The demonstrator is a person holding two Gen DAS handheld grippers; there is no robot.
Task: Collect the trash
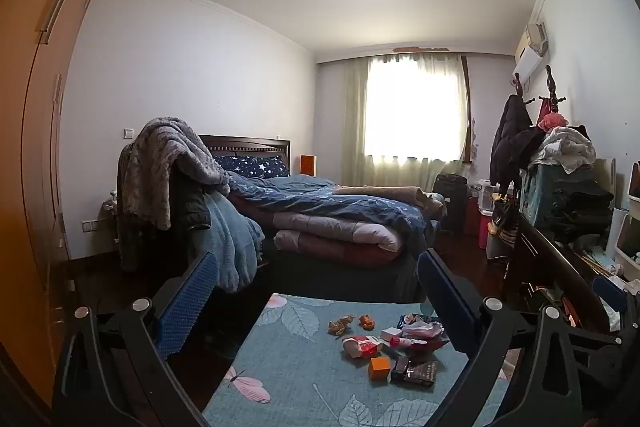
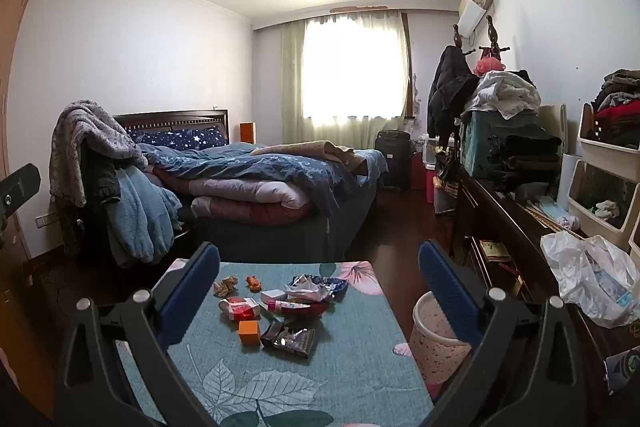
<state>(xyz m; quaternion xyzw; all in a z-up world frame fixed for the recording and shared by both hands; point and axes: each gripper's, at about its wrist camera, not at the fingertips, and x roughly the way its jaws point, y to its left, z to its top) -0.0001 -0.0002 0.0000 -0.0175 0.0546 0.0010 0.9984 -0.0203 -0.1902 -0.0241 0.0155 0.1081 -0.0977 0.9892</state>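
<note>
Trash lies scattered on a teal leaf-patterned rug (image 2: 304,379): a crumpled brown paper ball (image 2: 225,285), an orange scrap (image 2: 253,281), a red-and-white packet (image 2: 239,308), a small orange box (image 2: 248,332), a dark foil wrapper (image 2: 290,338) and a heap of wrappers (image 2: 316,289). The same litter shows in the left wrist view, with the orange box (image 1: 379,367) and dark wrapper (image 1: 414,371). A pale speckled waste bin (image 2: 434,337) stands on the floor right of the rug. My left gripper (image 1: 318,291) and right gripper (image 2: 319,277) both hang open above the rug, holding nothing.
A bed (image 2: 260,183) piled with blue and pink quilts fills the room behind the rug. A dark dresser (image 2: 516,227) loaded with clothes, bins and a white plastic bag (image 2: 592,279) runs along the right wall. A wooden wardrobe (image 1: 36,107) lines the left.
</note>
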